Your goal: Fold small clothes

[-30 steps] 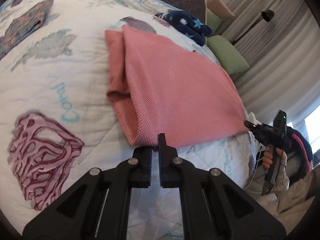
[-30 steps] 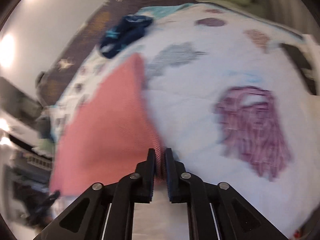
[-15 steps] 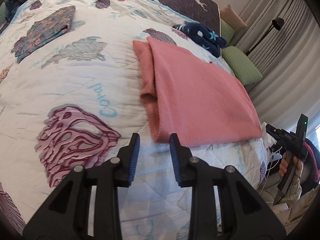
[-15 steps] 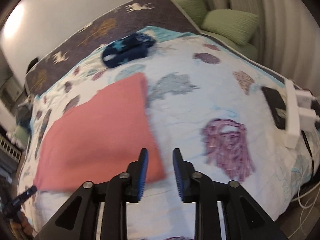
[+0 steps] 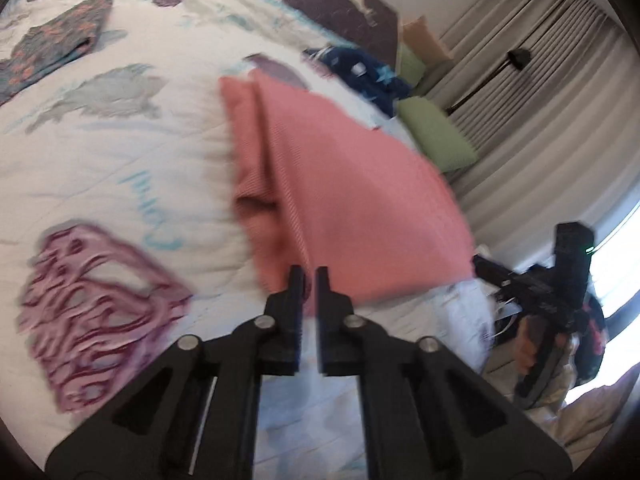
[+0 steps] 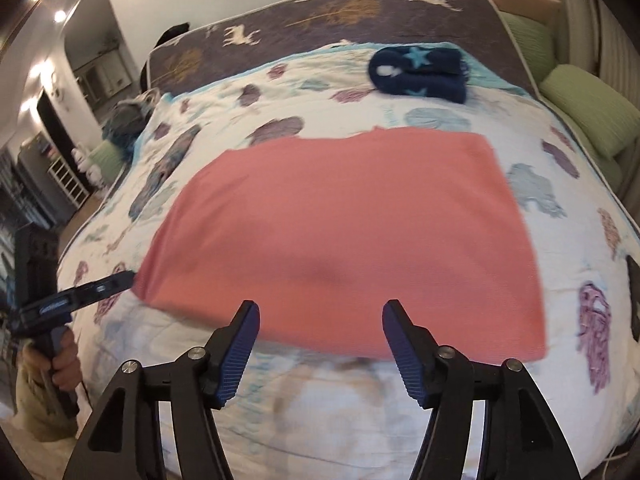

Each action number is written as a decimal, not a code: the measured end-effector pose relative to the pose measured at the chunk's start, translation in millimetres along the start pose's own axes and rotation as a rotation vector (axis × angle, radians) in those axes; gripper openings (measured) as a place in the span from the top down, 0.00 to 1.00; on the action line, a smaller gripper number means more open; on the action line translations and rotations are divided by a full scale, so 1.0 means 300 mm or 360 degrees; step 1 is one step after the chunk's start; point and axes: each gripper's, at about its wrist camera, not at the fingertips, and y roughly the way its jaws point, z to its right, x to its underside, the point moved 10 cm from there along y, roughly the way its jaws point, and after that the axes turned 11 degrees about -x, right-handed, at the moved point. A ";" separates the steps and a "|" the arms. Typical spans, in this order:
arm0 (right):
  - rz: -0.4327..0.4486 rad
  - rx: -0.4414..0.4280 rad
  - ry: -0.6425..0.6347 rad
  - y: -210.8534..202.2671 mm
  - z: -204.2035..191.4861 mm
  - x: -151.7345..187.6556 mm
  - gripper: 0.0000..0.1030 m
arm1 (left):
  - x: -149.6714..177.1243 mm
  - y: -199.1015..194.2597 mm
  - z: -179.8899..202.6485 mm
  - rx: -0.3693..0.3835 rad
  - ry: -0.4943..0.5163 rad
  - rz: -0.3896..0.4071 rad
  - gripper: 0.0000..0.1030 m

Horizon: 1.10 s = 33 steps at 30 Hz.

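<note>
Left tongs (image 5: 309, 276) clamped on pink cloth (image 5: 352, 196); right tongs (image 6: 320, 344) spread wide, empty.

Pink cloth (image 6: 344, 236) shows a fine ribbed weave, matt, on a quilted printed bedspread (image 6: 440, 400) (soft, puckered stitching), right gripper (image 6: 320, 344) pads ridged blue.

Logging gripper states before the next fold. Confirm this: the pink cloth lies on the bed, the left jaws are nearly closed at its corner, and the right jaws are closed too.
One error: the right gripper is wide open, as the right wrist view shows. The pink cloth does lie on the bed, with the left gripper nearly closed at its corner.
</note>
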 end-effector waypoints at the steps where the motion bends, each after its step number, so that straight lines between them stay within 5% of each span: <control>1: -0.0015 -0.0010 -0.0006 0.011 -0.015 0.005 0.37 | 0.011 -0.005 -0.018 -0.0036 0.0010 -0.0008 0.96; 4: -0.0058 -0.0026 -0.0062 0.042 -0.058 0.017 0.36 | 0.034 -0.039 -0.102 -0.0128 -0.0033 0.0005 0.96; 12: -0.0245 -0.0106 -0.0428 0.203 -0.300 0.034 0.31 | 0.002 -0.104 -0.167 -0.0118 -0.0176 0.0100 0.96; 17: -0.0190 -0.0001 -0.0744 0.276 -0.459 0.035 0.31 | -0.020 -0.124 -0.201 -0.0154 -0.0225 0.0142 0.75; 20: -0.0147 0.0033 -0.0944 0.308 -0.559 0.058 0.31 | -0.035 -0.144 -0.249 -0.0166 -0.0309 0.0182 0.71; 25: -0.0150 0.0059 -0.1071 0.373 -0.627 0.089 0.31 | -0.060 -0.171 -0.276 -0.0200 -0.0289 0.0240 0.55; 33: -0.0124 0.0211 -0.1119 0.475 -0.619 0.063 0.37 | -0.092 -0.159 -0.309 -0.0175 -0.0307 0.0250 0.53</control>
